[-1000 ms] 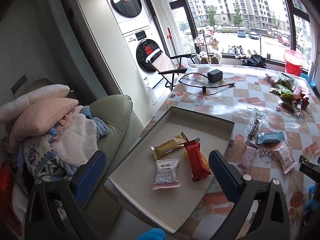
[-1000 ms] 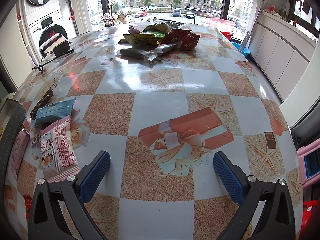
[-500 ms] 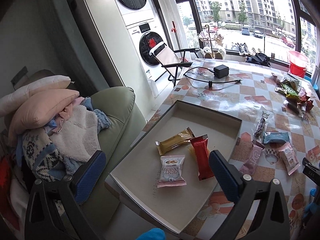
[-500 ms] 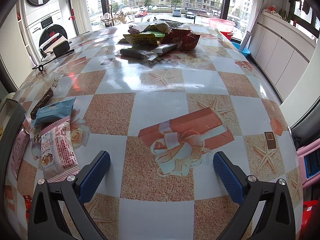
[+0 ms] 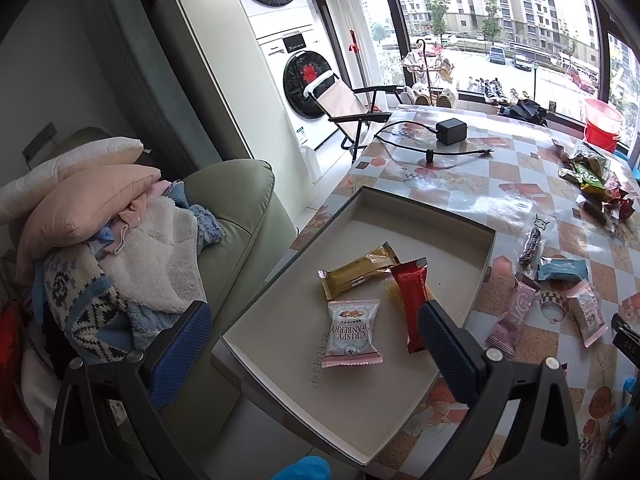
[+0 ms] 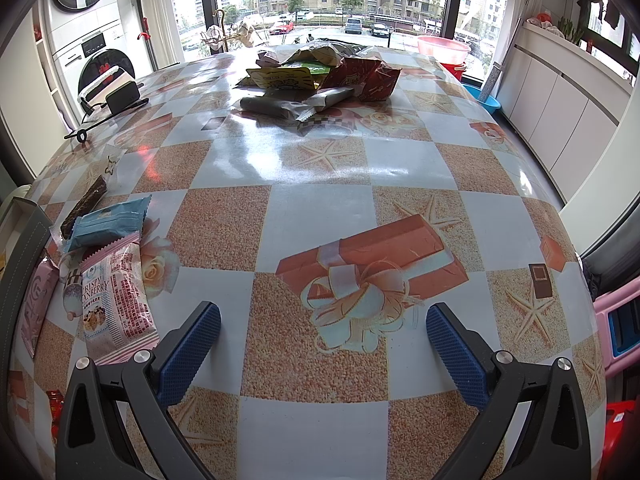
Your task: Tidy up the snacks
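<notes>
"CRISPY CRANBERRY" stands on both pink packets (image 5: 352, 333) (image 6: 116, 304).

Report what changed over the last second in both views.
The left hand-held gripper pulled back and up from the tray, open and holding nothing. The right hand-held gripper did not move, and the snacks in the tray and on the table stayed put.

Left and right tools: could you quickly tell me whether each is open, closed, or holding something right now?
Left tool: open, holding nothing, above the tray.
Right tool: open, holding nothing, above the table.
</notes>
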Available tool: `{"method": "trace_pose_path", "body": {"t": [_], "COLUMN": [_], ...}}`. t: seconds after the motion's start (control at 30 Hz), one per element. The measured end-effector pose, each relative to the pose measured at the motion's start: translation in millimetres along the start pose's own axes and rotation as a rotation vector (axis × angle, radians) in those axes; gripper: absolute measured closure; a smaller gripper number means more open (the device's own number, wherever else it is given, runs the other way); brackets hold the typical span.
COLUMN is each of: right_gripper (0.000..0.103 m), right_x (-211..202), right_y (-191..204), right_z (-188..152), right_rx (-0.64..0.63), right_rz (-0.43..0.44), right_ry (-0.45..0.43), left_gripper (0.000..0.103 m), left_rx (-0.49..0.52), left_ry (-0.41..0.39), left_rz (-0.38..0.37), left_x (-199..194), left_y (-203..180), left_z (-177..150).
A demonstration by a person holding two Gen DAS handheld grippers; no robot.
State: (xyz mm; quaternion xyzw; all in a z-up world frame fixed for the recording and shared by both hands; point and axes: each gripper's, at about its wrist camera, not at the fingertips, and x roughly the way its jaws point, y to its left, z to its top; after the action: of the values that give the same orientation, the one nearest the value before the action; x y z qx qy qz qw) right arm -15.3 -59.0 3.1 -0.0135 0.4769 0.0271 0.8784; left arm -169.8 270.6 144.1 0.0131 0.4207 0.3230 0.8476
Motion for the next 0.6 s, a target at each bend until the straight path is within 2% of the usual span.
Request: {"method": "trace_pose_path", "body": {"t": [0.47,0.6], "right_gripper": [0.000,0.000], "right_x": [-0.1,-0.1], "right_y": [0.3,0.1], "right_z": [0.0,0.0], "right_rx": [0.000,0.000], "right_rz": [0.000,0.000], "right_ry": [0.000,0.000], "left_gripper": [0.000,0.000], "left_rx": [0.005,0.053], "left_ry": [0.021,0.038], "left_rz": [-0.002,-0.063], "left_x": [6.4,7.1], "left_y": [1.6,-7.8], "left_z": [-2.6,-6.8]}}
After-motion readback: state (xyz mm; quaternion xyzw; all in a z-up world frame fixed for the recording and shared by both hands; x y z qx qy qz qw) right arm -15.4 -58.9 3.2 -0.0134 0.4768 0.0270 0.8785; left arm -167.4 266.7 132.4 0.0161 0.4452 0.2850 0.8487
